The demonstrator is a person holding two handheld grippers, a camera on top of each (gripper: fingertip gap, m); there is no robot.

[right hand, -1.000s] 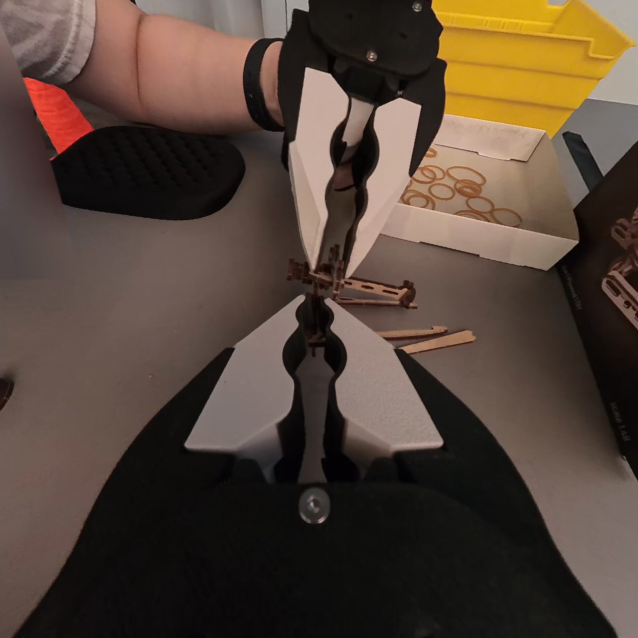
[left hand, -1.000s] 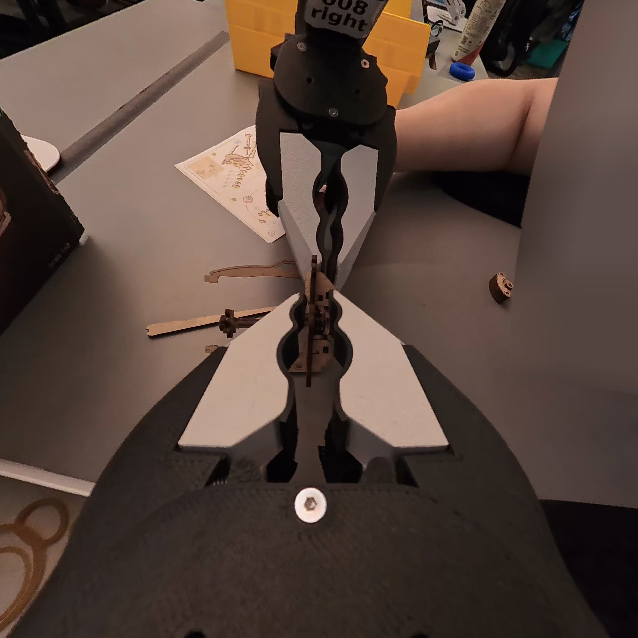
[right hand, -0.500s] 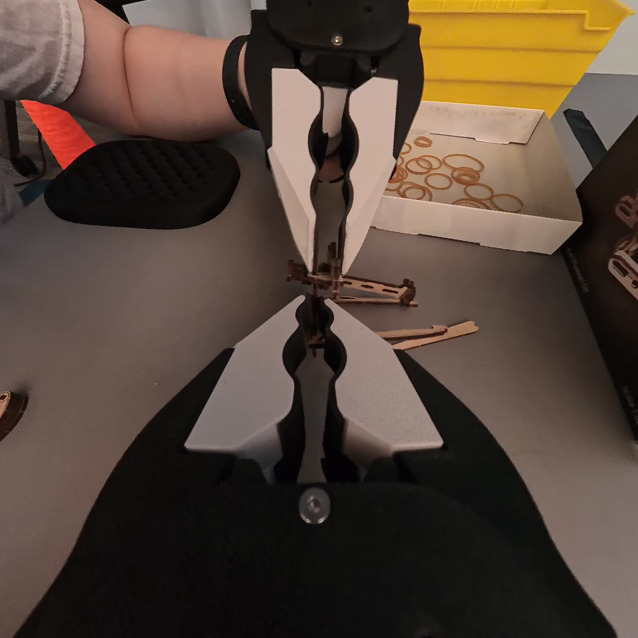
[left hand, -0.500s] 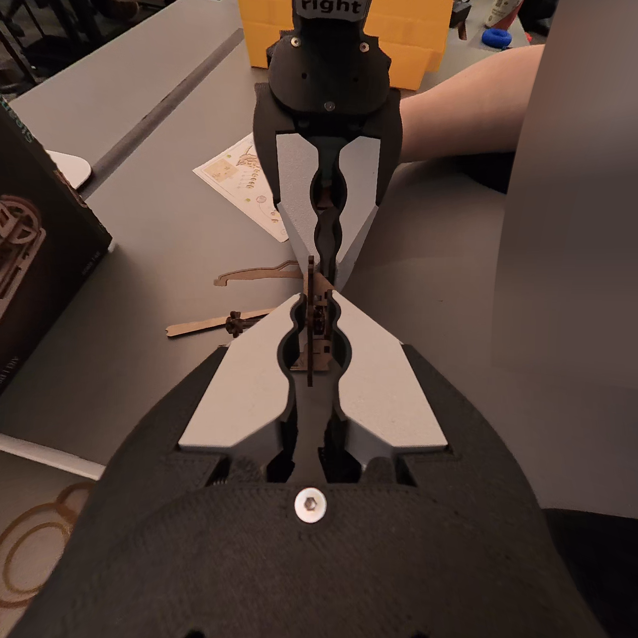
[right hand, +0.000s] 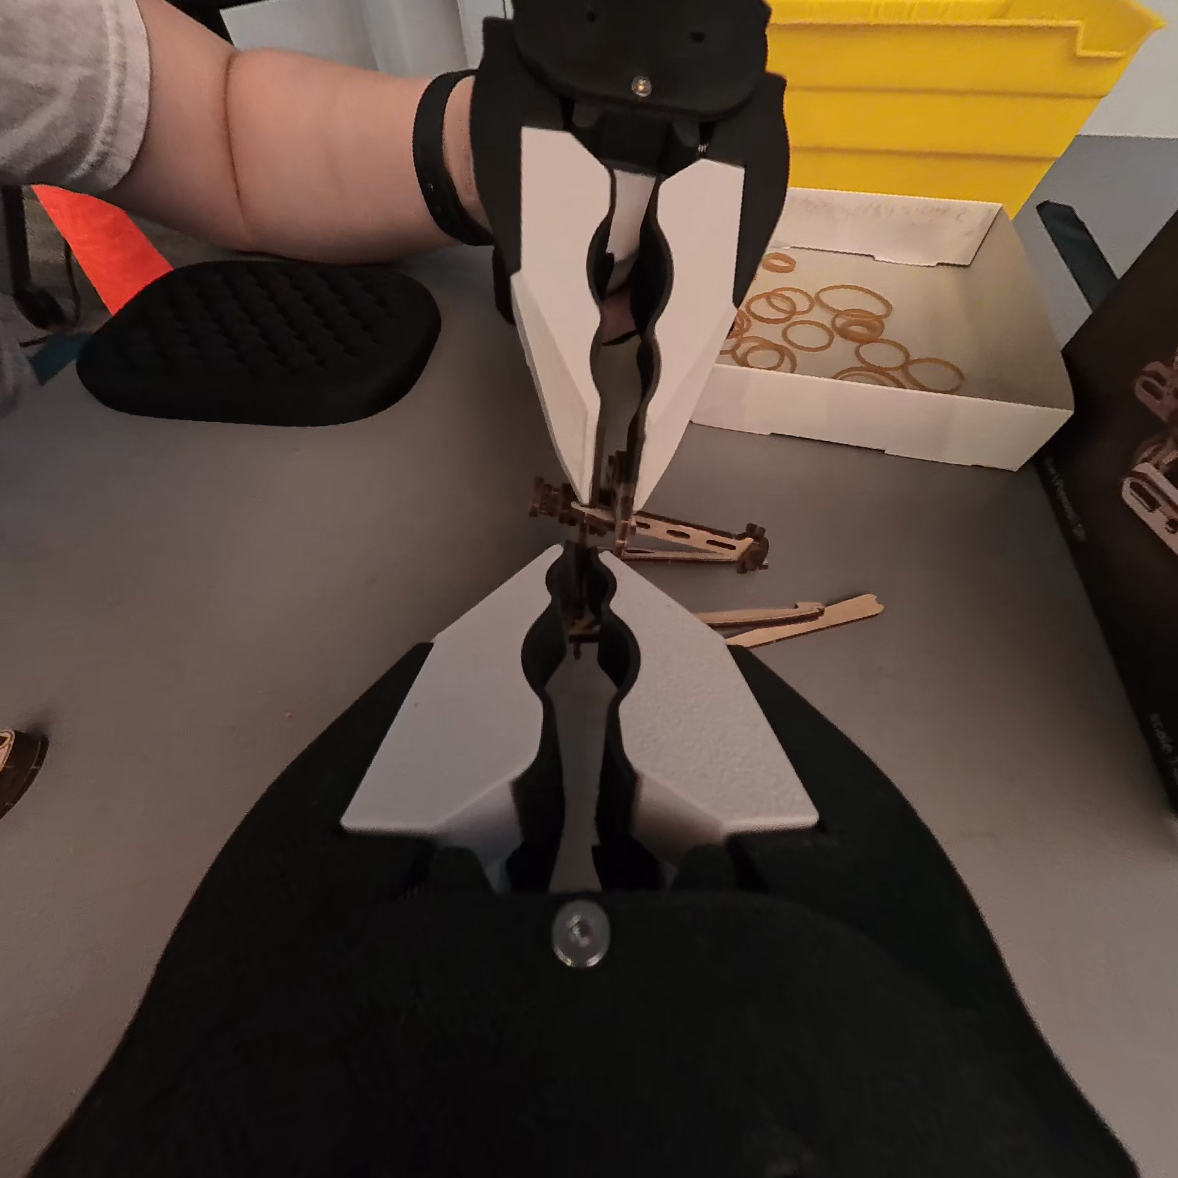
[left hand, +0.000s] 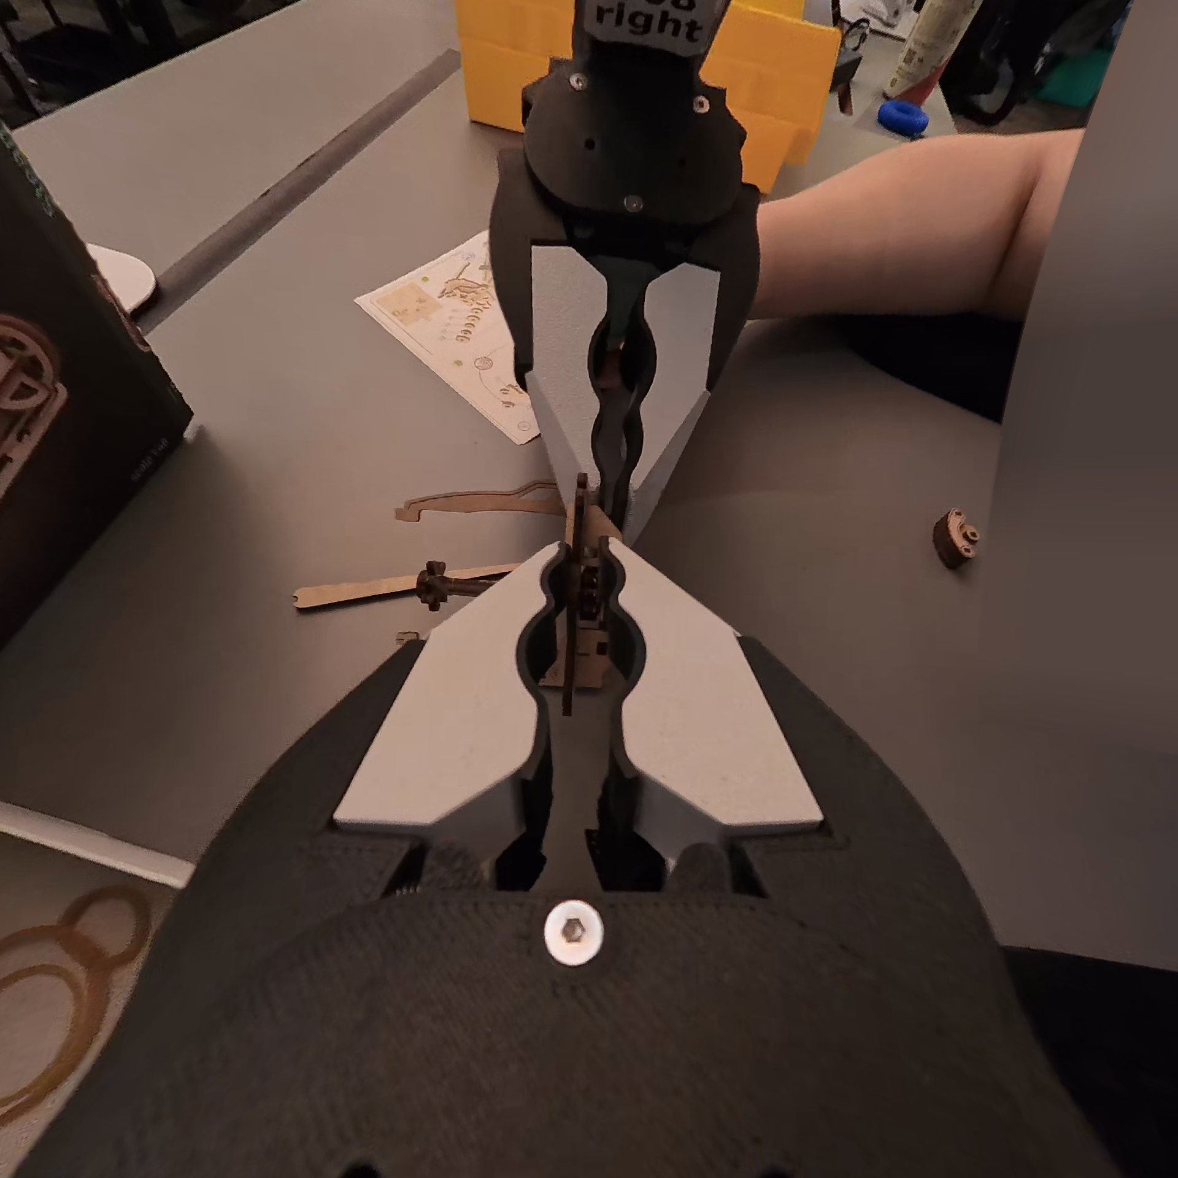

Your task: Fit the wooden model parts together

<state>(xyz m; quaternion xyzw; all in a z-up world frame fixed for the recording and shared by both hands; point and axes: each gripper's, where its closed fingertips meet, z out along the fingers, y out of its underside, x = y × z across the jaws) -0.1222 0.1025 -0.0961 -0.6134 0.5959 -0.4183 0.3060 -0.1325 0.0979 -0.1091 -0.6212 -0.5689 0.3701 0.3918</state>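
Wooden assembly (left hand: pixel 583 612) still pinched by left hand-held gripper (left hand: pixel 583 548), right hand-held gripper (right hand: pixel 583 558) still clamping small part (right hand: pixel 581 628).

Left gripper (left hand: pixel 583 542): a broad black, textured body is being shown, with one silver hex screw set at its centre. Two pale grey wedge fingers (left hand: pixel 472 701) are being lined by wavy black inner pads.

Right gripper (right hand: pixel 583 561): the same build is being seen, black body, dark screw, whitish fingers (right hand: pixel 695 720) with scalloped black pads. On its far housing, small screws and a white label are being displayed.

A black wristband (right hand: pixel 440 159) and a light grey sleeve (right hand: pixel 64 95) are being worn.
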